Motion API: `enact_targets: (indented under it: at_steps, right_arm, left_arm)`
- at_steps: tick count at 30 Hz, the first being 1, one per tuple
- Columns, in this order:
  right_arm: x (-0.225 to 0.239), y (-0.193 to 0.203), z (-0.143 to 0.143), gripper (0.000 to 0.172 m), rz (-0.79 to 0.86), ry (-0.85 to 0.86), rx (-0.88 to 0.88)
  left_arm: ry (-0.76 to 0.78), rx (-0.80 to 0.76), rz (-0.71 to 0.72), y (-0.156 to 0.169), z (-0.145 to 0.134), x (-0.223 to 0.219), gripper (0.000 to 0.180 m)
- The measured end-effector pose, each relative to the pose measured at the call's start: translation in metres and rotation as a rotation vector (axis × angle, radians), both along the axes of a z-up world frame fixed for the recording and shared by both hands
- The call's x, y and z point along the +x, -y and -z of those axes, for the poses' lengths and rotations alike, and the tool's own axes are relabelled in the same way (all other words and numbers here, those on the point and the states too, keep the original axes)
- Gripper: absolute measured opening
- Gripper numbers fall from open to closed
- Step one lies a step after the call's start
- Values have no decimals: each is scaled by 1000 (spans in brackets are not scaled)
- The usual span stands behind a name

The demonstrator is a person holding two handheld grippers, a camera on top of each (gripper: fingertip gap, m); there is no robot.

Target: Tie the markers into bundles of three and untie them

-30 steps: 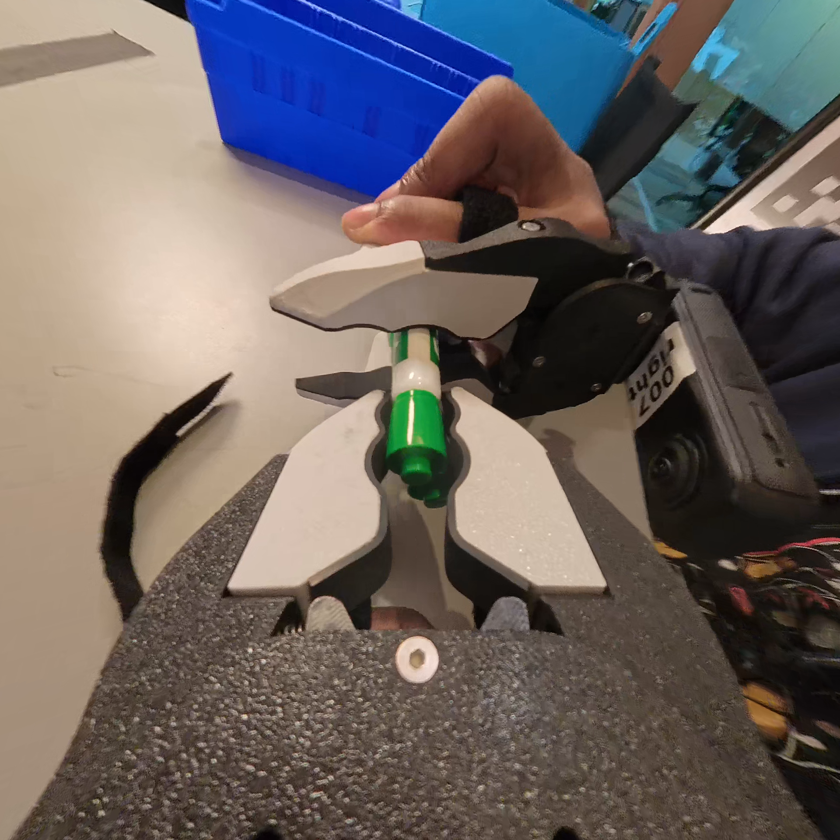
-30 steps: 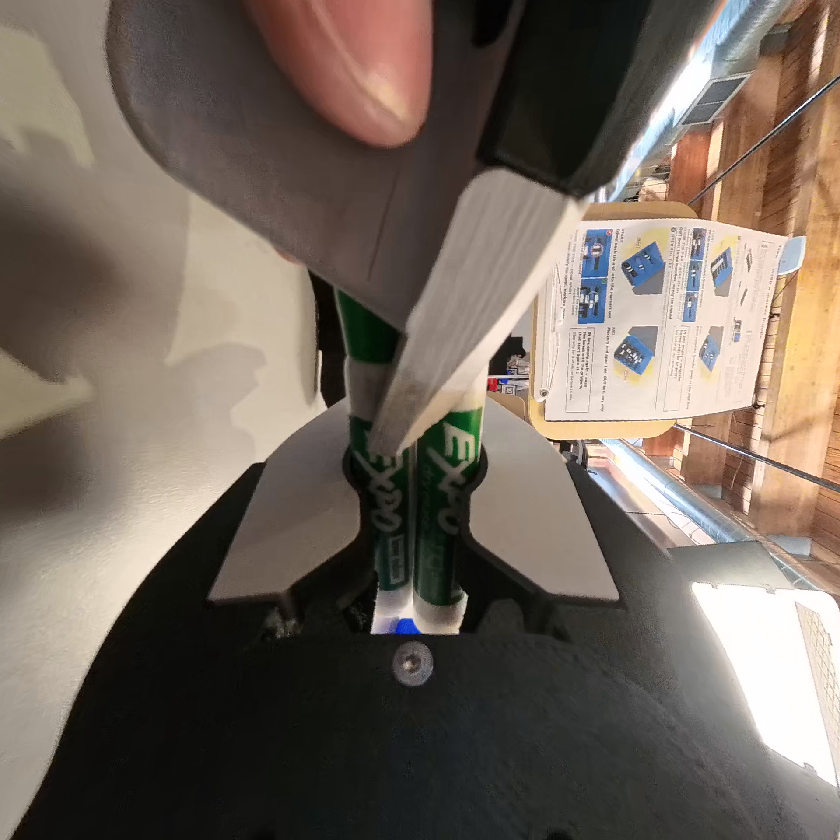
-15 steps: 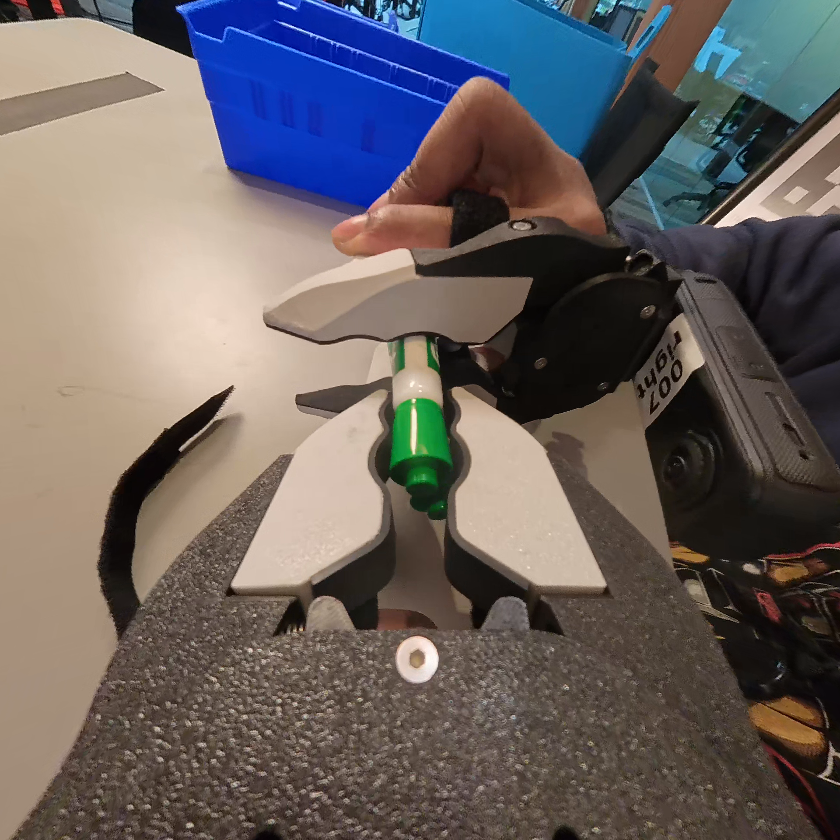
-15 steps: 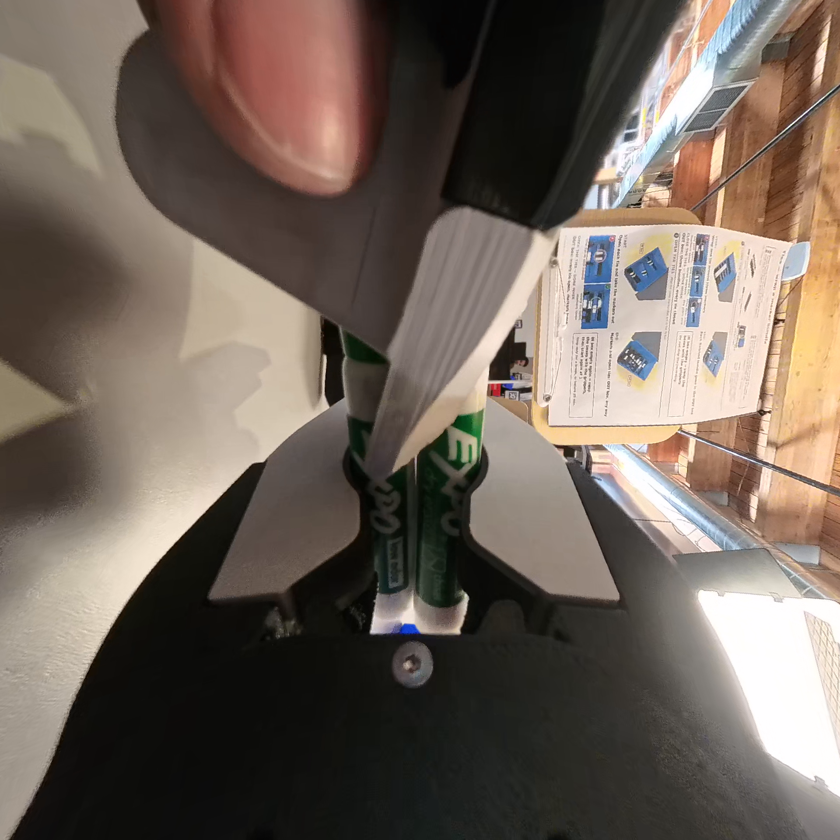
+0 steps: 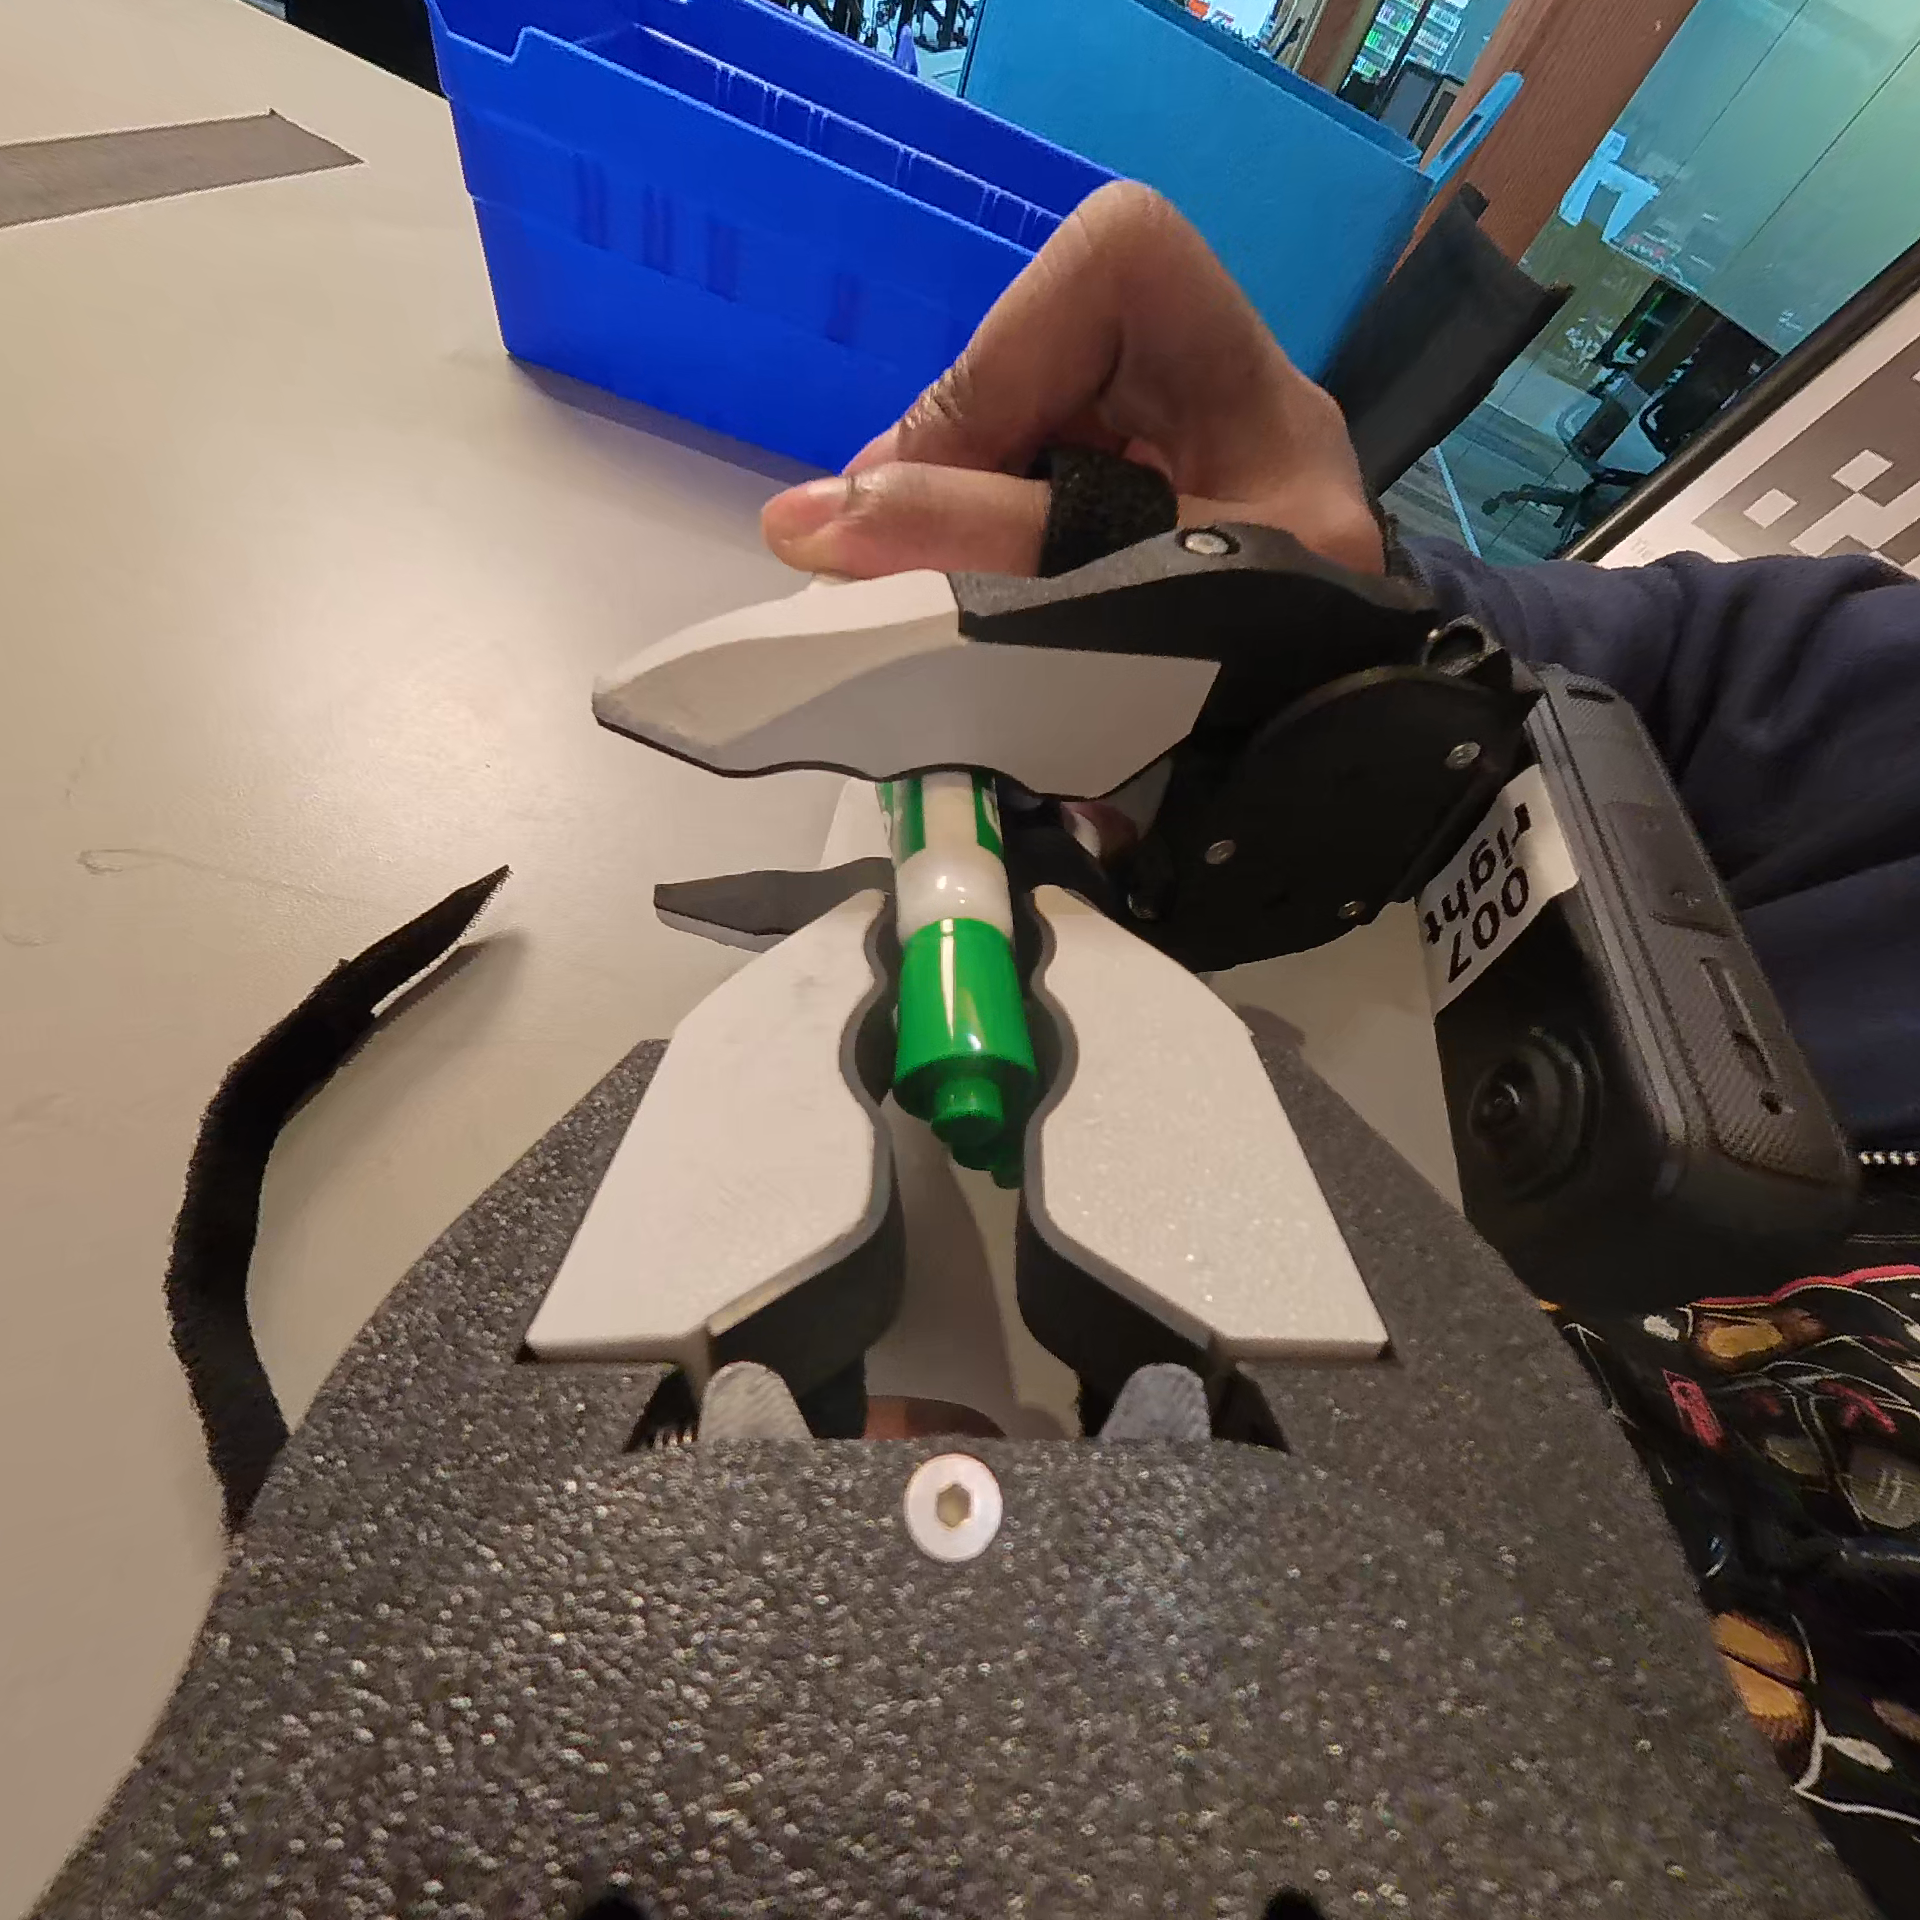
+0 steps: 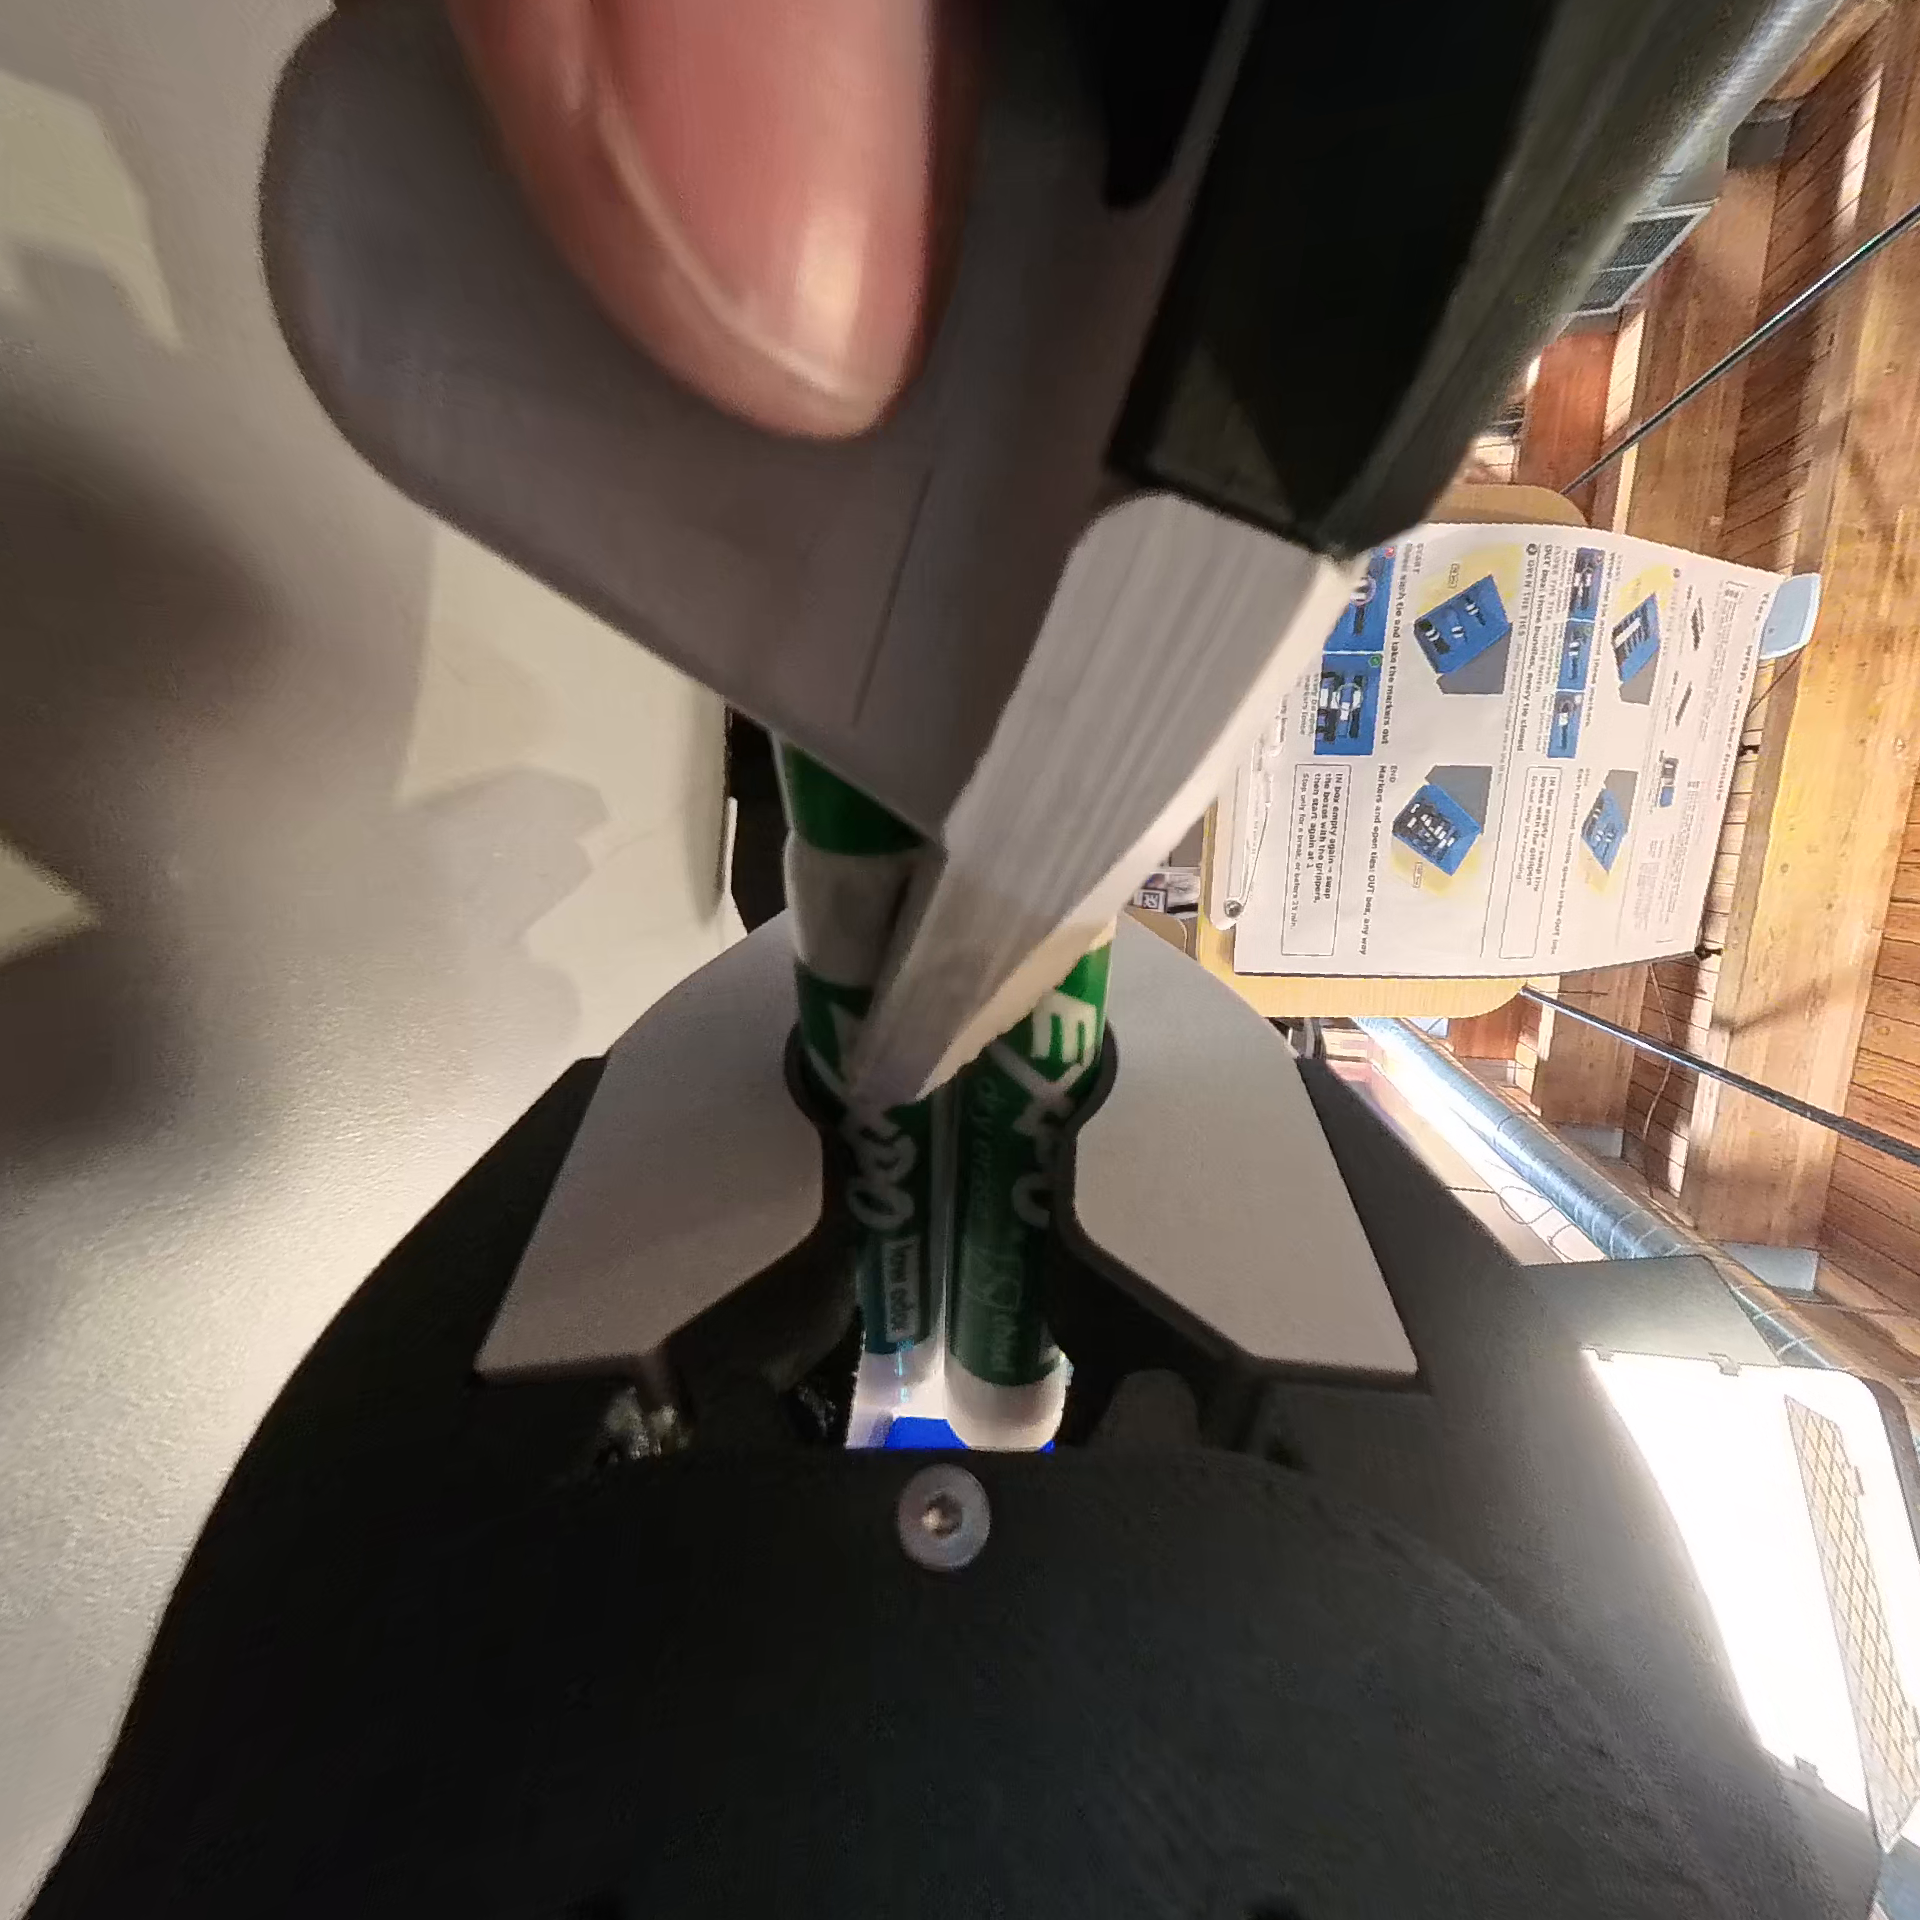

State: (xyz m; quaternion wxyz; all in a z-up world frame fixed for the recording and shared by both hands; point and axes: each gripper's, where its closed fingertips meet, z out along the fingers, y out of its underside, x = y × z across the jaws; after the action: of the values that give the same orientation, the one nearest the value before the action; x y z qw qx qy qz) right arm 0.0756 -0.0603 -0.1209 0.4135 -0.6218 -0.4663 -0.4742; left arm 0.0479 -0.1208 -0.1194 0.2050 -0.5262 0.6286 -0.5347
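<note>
A pale table (image 5: 312,644) fills the left wrist view, with a blue bin (image 5: 727,239) standing at its far side. A person's hand (image 5: 1122,416) reaches in from the right, knuckles up, thumb laid flat along the top finger of the right gripper (image 5: 831,821), a black loop round that thumb. That gripper lies on its side, its two fingers one above the other and pointing left, its camera body trailing toward the dark sleeve (image 5: 1714,727).

The left gripper (image 5: 961,935) points away from its camera toward the right one, and its two grey fingers (image 5: 769,1091) are narrowed onto the cap end of the green markers (image 5: 961,997), pressing on either side. The right gripper's fingers close over the same markers farther along their barrels; in the right wrist view two barrels (image 6: 966,1195) lie side by side between its fingers (image 6: 675,1143), held apart by them. The markers thus bridge the two grippers above the table.

A black strap (image 5: 249,1091) curls over the table at the left, one end lifted.
</note>
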Motion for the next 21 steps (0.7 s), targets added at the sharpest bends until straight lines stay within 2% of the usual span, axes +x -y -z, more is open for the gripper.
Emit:
enact_targets:
  at_steps: [21]
  right_arm:
    - [-3, 1, 5, 42, -40, -28, -41]
  left_arm:
    - [-28, -58, 29, 4, 2, 0, 21]
